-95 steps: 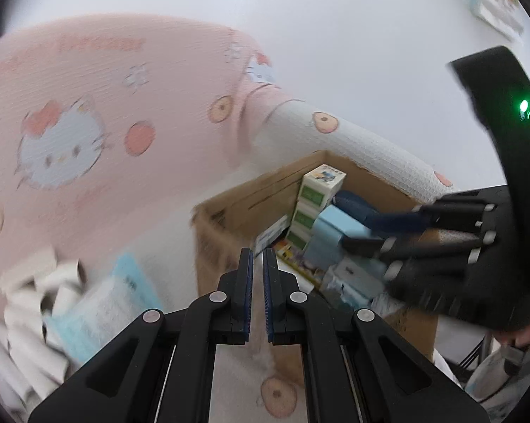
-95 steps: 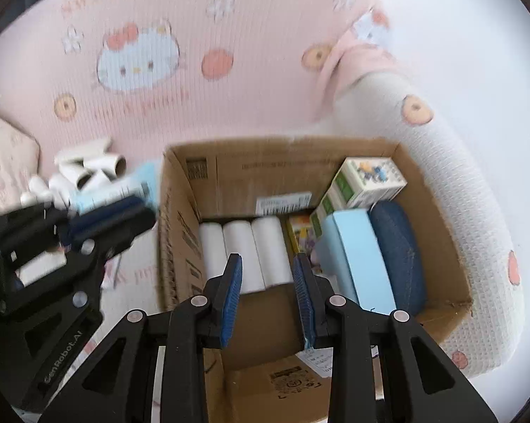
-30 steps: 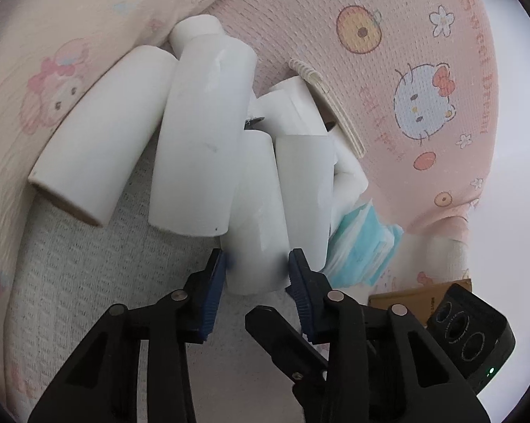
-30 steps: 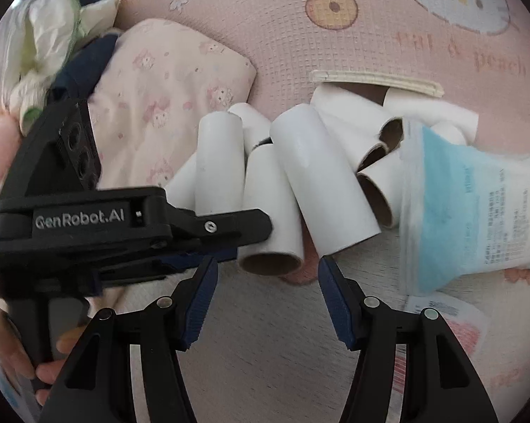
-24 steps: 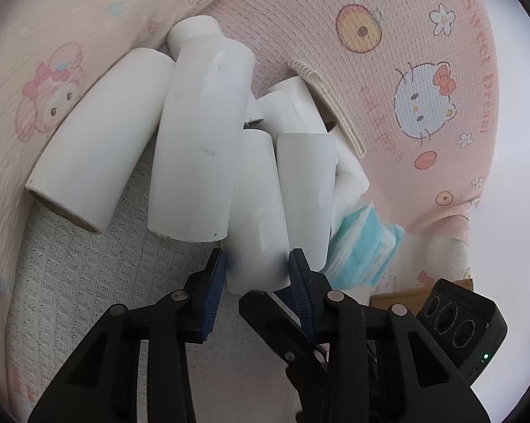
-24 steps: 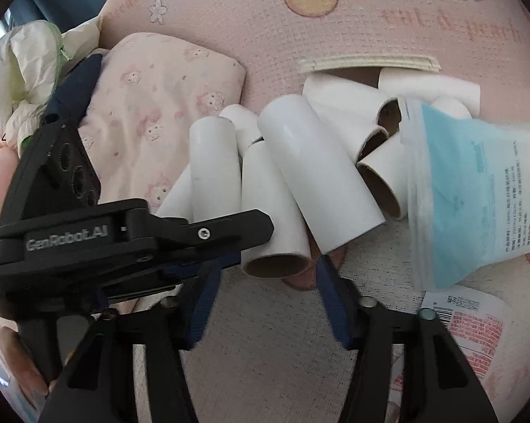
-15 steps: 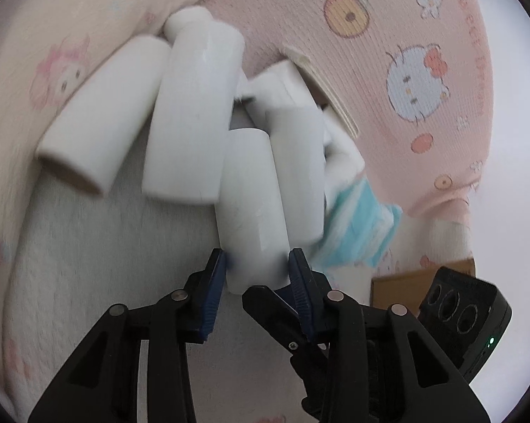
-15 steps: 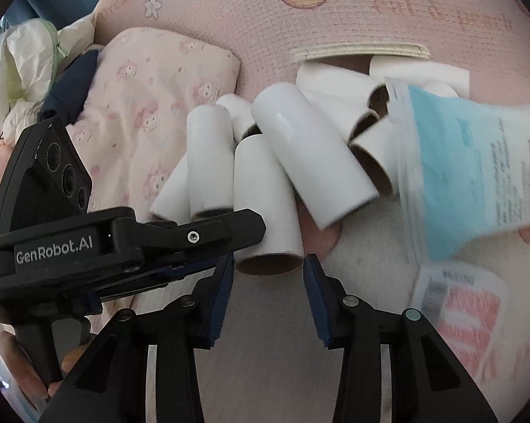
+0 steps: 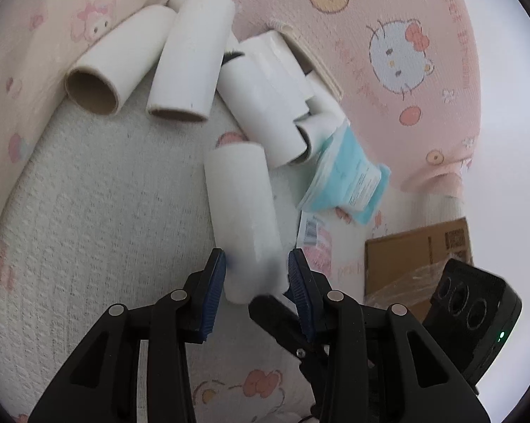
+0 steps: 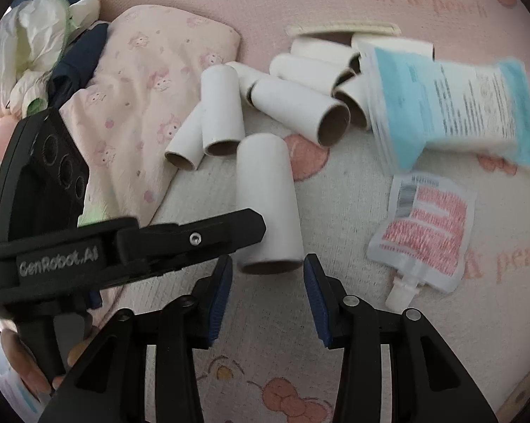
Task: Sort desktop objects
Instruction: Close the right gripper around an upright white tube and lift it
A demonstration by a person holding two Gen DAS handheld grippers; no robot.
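Several white tubes (image 10: 302, 105) piled, blue packet (image 10: 451, 105), red pouch (image 10: 425, 232) beside.

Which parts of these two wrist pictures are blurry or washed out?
Left wrist view: the white cardboard tube between the left gripper pads smears at its near end, and the upper right corner washes out to white. Right wrist view: the blue and white packet is motion-blurred, and the fisheye bends the edges.
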